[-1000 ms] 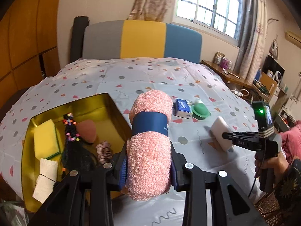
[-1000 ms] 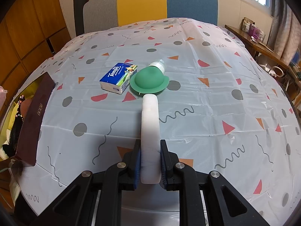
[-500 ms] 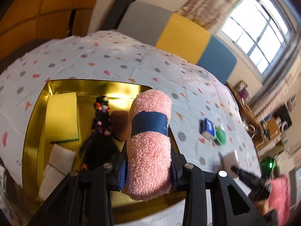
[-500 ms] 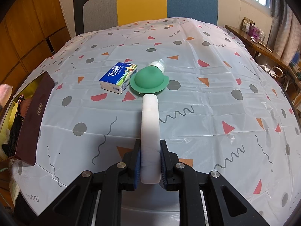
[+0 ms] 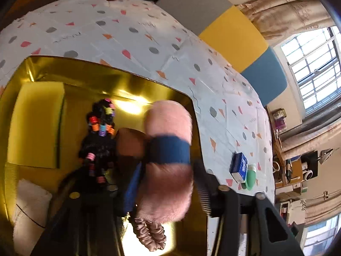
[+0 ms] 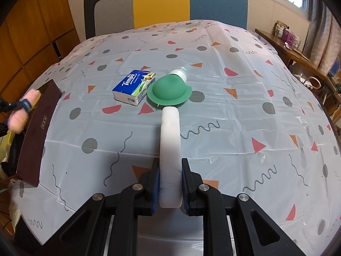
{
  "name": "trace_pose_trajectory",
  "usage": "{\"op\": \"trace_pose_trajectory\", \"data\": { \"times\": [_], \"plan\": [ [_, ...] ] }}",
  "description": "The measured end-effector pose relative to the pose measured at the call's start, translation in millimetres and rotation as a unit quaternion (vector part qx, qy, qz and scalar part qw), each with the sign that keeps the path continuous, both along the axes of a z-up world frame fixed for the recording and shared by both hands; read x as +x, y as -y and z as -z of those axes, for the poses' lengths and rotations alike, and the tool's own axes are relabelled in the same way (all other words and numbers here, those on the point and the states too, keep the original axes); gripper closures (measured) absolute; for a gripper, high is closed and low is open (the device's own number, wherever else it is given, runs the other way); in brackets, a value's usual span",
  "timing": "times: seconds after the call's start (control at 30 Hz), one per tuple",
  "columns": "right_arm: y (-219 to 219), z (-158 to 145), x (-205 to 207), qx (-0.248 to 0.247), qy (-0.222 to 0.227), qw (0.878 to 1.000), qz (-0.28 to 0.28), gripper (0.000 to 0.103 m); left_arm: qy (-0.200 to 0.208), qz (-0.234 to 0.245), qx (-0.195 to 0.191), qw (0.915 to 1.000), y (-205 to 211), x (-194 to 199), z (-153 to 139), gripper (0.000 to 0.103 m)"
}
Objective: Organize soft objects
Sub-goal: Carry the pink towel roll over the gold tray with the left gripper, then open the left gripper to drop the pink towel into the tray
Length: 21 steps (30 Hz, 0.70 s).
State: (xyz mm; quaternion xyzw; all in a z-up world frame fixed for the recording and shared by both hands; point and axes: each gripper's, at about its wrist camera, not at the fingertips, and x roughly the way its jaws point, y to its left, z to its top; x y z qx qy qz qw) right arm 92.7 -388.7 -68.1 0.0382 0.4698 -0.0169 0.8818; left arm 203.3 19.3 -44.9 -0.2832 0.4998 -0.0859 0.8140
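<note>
Swung over the gold box (image 5: 110, 79) on the patterned tablecloth (image 6: 213, 68), left fingers (image 5: 204, 189) just released the pink towel roll (image 5: 168, 166).

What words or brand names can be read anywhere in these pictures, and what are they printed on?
"Tempo": white letters on the blue paper tissue pack, clear in the right wrist view.
Smaller print beside that brand name: too small to read.
Gold marks on the dark brown box wall: too small to read.
The same tissue pack in the left wrist view: its lettering is blurred.
Nothing else legible.
</note>
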Motion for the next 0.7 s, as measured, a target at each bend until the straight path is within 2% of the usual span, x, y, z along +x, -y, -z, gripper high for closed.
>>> {"op": "trace_pose_trajectory", "data": {
  "times": [0.1,0.27,0.4,0.47,0.7],
  "plan": [
    [0,0,0,-0.001,0.000,1.000,0.000,0.085,0.012,0.009,0.009,0.9998,2,-5,-7,0.045],
    [-1,0,0,-0.005,0.000,1.000,-0.001,0.085,0.048,0.010,0.084,0.9952,0,-33,-24,0.045],
    [-2,0,0,-0.008,0.000,1.000,-0.003,0.085,0.091,0.027,0.175,0.9800,1,-67,-39,0.045],
    [-3,0,0,-0.010,0.001,1.000,-0.003,0.085,0.110,0.033,0.205,0.9720,1,-81,-45,0.045],
    [-7,0,-1,-0.021,0.004,1.000,-0.004,0.085,0.132,0.024,0.242,0.9609,-8,-116,-54,0.045]
  ]
}}
